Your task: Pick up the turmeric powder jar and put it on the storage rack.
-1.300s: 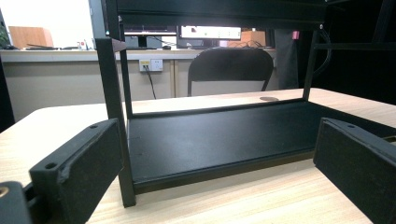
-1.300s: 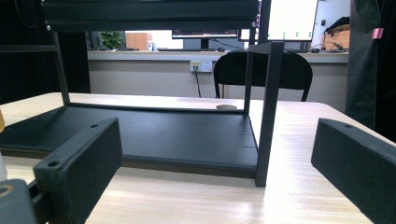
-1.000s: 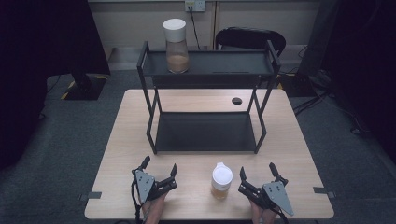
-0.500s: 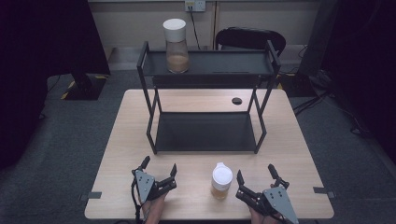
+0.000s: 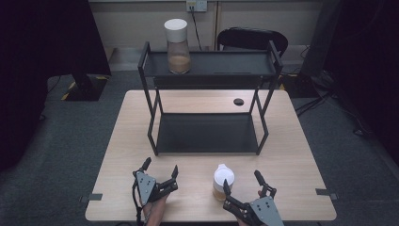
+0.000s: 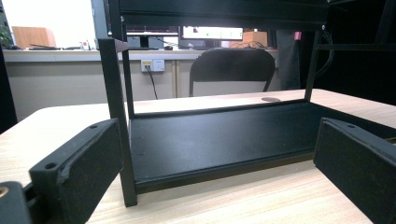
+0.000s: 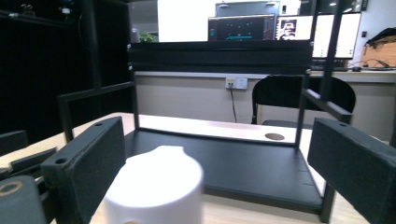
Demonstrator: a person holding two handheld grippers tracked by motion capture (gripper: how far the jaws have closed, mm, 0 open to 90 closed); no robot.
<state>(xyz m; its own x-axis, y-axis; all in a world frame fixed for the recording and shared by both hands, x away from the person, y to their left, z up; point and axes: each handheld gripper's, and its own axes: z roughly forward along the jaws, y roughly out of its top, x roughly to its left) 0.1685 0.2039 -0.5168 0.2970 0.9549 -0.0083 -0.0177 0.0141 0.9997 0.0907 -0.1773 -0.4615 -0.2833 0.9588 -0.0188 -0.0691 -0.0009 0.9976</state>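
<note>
Table (image 5: 291, 141): pale wood-grain top, smooth, low sheen. Rack (image 5: 207, 134): black metal frame and shelves, matt. Jar (image 5: 178, 47) at 12 o'clock: clear, glossy, with white matt lid. Small bottle (image 5: 222, 181) at 6 o'clock: white smooth plastic cap. Pads (image 7: 93, 154): black, matt, finely textured.

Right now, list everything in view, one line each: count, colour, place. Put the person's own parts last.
Table: one, light wood, centre of the room.
Two-tier rack: one, black metal, on the table's far half.
Tall jar: one, clear with white lid, brown contents, on the rack's top shelf at its left end.
Small jar: one, white lid, on the table's near edge, beside the right gripper.
Cable hole: one, dark, in the table behind the rack.
Chair: one, black, beyond the table.
Left gripper: one, black, open, near edge.
Right gripper: one, black, open, near edge.
</note>
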